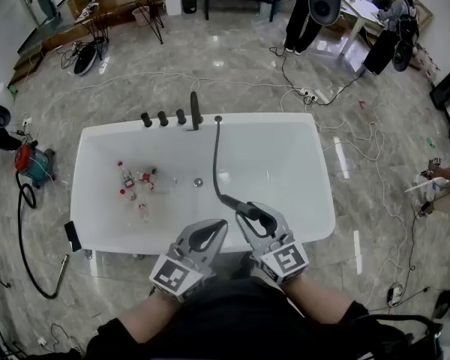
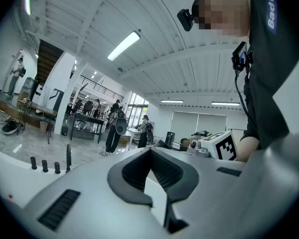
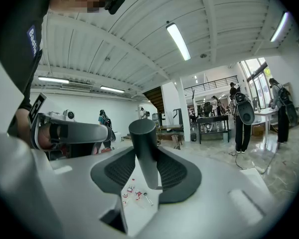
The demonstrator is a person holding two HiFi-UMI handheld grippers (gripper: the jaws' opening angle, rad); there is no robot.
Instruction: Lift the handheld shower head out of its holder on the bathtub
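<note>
The dark handheld shower head (image 1: pixel 250 211) is clamped by its handle in my right gripper (image 1: pixel 247 210) over the near rim of the white bathtub (image 1: pixel 90 223). Its black hose (image 1: pixel 215 163) arcs back to the far deck beside the black faucet (image 1: pixel 195 111). In the right gripper view the handle (image 3: pixel 142 148) stands upright between the ribbed pads of that gripper (image 3: pixel 144 156). My left gripper (image 1: pixel 219 226) hovers just left of it. Its tips meet with nothing between them (image 2: pixel 150 151).
Several small bottles (image 1: pixel 135 186) lie on the tub floor near the drain (image 1: pixel 198 181). Three black knobs (image 1: pixel 163 118) line the far deck. A black object (image 1: pixel 73 236) leans on the tub's left corner. Cables (image 1: pixel 307 92) and a red machine (image 1: pixel 31 163) are on the floor; people stand at the back.
</note>
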